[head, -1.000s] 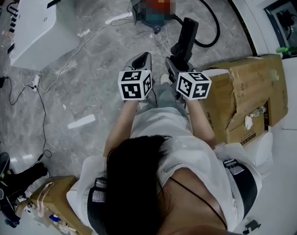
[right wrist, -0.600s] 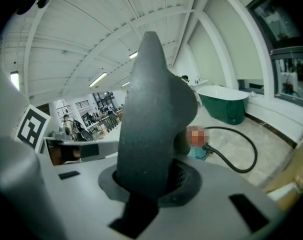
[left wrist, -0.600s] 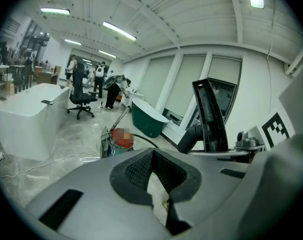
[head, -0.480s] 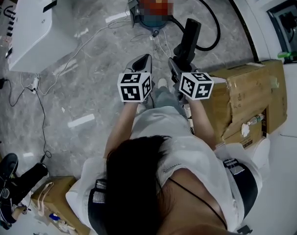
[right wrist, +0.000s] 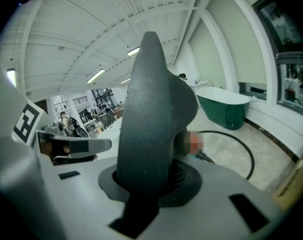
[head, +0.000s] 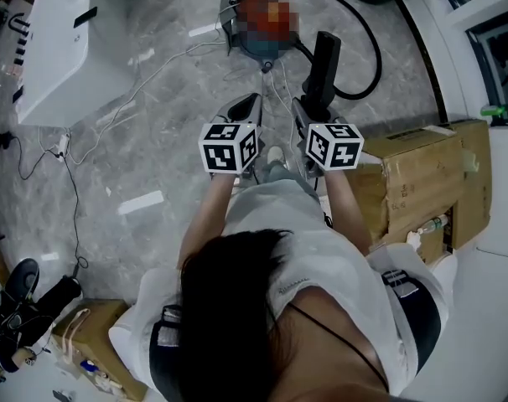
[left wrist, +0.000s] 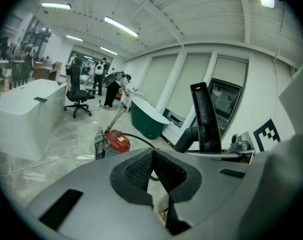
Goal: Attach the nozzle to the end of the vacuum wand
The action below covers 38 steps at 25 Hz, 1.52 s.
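1. The right gripper (head: pixel 308 111) is clamping the black nozzle (head: pixel 323 65), which is sticking up out of its jaws, over the floor.
2. The left gripper (head: pixel 246 107) is sitting clenched with nothing in it, just beside the right one.
3. The grey marble floor (head: pixel 153 141) is carrying a red vacuum (left wrist: pixel 116 141) ahead, its black hose (head: pixel 367 36) looping rightward.
4. A white cabinet (head: pixel 57 48) is standing at the person's left and a cardboard box (head: pixel 413 182) at the right.
5. A green tub (left wrist: pixel 146 121) is showing further back.

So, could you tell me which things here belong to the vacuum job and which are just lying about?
Job: vacuum, hose, black hose-end piece in the right claw, shut empty left claw.
Lying about: cardboard boxes, white cabinet, green tub, office chair.
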### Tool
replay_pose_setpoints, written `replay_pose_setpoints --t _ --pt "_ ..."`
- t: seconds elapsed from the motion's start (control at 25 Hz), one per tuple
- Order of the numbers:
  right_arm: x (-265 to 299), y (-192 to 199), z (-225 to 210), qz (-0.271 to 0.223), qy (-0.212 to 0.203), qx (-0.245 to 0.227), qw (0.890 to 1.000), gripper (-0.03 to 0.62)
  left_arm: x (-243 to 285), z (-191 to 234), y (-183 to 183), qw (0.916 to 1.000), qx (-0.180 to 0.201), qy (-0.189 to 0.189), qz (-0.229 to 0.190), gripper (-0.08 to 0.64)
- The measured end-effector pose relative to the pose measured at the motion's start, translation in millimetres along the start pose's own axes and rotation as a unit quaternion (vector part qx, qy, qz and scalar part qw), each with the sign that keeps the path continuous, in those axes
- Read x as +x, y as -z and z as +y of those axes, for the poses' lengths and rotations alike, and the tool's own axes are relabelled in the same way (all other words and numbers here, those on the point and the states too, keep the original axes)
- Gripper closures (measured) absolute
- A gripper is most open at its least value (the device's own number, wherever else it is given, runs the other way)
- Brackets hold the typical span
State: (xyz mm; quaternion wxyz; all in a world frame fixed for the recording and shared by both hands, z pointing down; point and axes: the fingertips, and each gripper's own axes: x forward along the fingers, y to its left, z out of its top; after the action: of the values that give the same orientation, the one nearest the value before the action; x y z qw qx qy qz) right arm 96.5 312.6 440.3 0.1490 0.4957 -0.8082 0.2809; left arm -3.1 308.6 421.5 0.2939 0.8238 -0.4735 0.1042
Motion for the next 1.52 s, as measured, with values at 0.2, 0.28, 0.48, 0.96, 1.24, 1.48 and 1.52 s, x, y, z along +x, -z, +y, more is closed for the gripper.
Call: replay_pose_setpoints --t 0.2,0.28,0.48,0.96,1.24,1.48,1.52 --pt "6 -13 -25 -0.005 -0.009 0.008 1.0 0.503 25 -11 -6 1.0 0.006 -0.006 0.002 0.557" --pt "9 -19 -33 -0.01 -0.001 -0.011 1.0 0.504 33 -14 -8 0.9999 0.01 -0.008 0.006 0.557" --pt "15 -30 -44 -0.011 -0.03 -0.008 0.999 0.504 55 -22 -14 0.9997 0.014 -0.011 0.014 0.557" --pt "21 -46 -72 -0.012 -0.069 0.003 0.998 0.505 83 -34 -27 0.9991 0.014 -0.039 -0.012 0.557" --pt "21 -43 -79 -0.009 -0.072 0.014 0.997 0.504 83 -36 -27 0.9986 0.018 -0.049 -0.008 0.557" --pt "15 -33 -85 -0.002 -0.063 0.019 0.998 0.504 84 -27 -21 0.9978 0.015 -0.064 0.004 0.557" --pt "15 -33 -87 -0.002 -0.061 0.018 0.998 0.504 85 -25 -19 0.9977 0.013 -0.066 0.007 0.557"
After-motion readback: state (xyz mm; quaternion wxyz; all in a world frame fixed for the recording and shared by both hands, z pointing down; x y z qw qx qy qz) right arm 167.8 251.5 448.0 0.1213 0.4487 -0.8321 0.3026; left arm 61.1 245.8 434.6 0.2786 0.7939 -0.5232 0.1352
